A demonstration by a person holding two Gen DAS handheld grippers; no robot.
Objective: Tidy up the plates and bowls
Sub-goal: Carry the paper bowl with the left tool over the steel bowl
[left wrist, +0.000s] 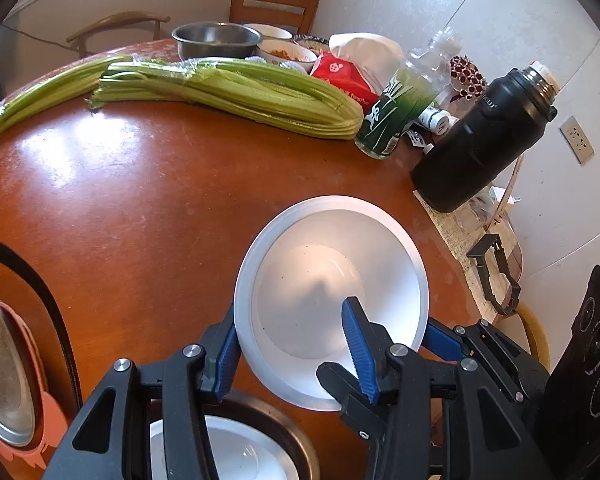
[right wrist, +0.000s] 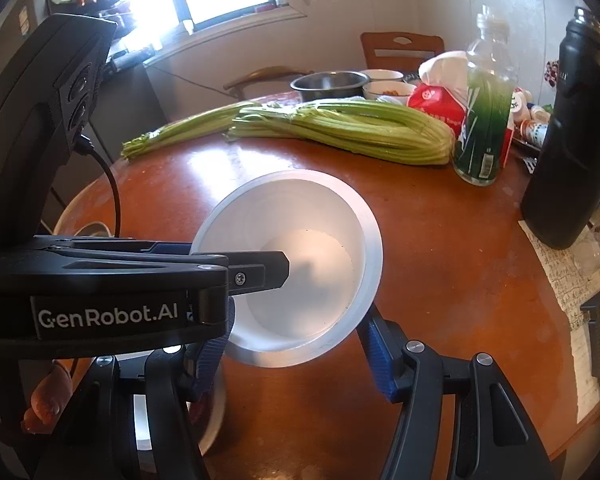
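left claw [left wrist: 290,344] is clamped on the near rim of the white bowl [left wrist: 332,280], one finger inside, one outside — the bowl is tilted and appears lifted off the tabletop [left wrist: 140,200] near its right edge. right claw [right wrist: 296,354] stands spread wide, cradling the same bowl without gripping. below, at the near edge, a white dish in a dark-rimmed bowl [left wrist: 296,444] waits. judgement: stacking under way; the metal plate [left wrist: 4,376] on the pink plate [left wrist: 40,412], and the far-side bowls [left wrist: 216,38], remain unsorted.
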